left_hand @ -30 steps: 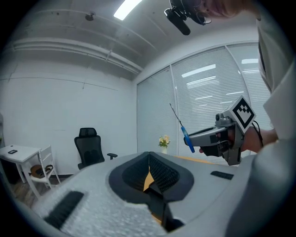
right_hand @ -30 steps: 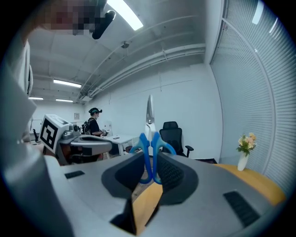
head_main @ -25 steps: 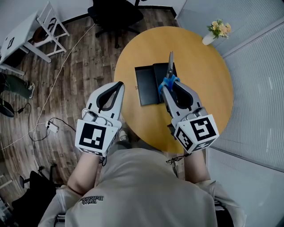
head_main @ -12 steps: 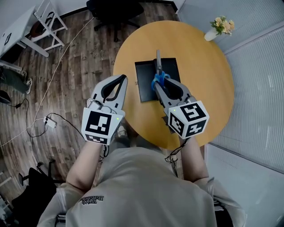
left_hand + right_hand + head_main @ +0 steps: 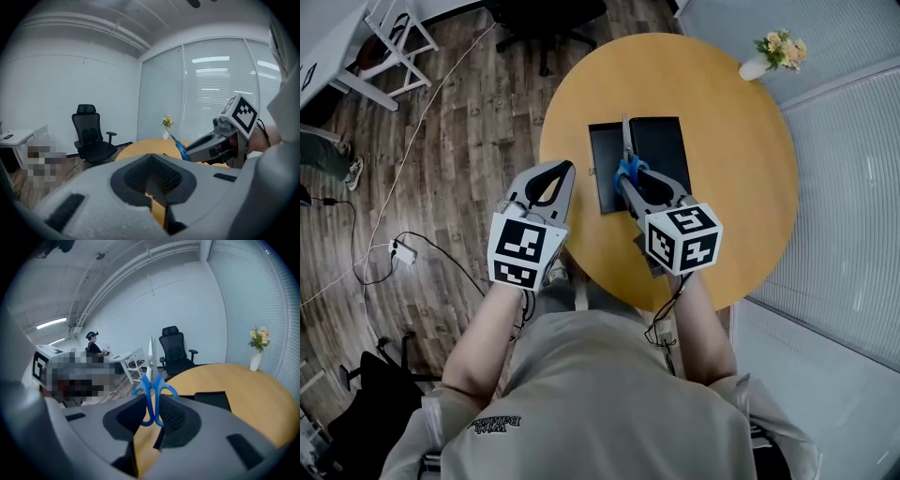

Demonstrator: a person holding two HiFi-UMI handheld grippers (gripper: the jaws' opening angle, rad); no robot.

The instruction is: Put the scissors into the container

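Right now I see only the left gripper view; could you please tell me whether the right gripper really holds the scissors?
Observer: Yes, the right gripper is shut on the blue handles of the scissors, blades pointing away.
Operator: Thanks. Where is the container?
Observer: The black container lies in two flat parts on the round table; from the head view the blades point across it.
Operator: Is my left gripper near it?
Observer: No, the left gripper sits at the table's left edge, apart from it.
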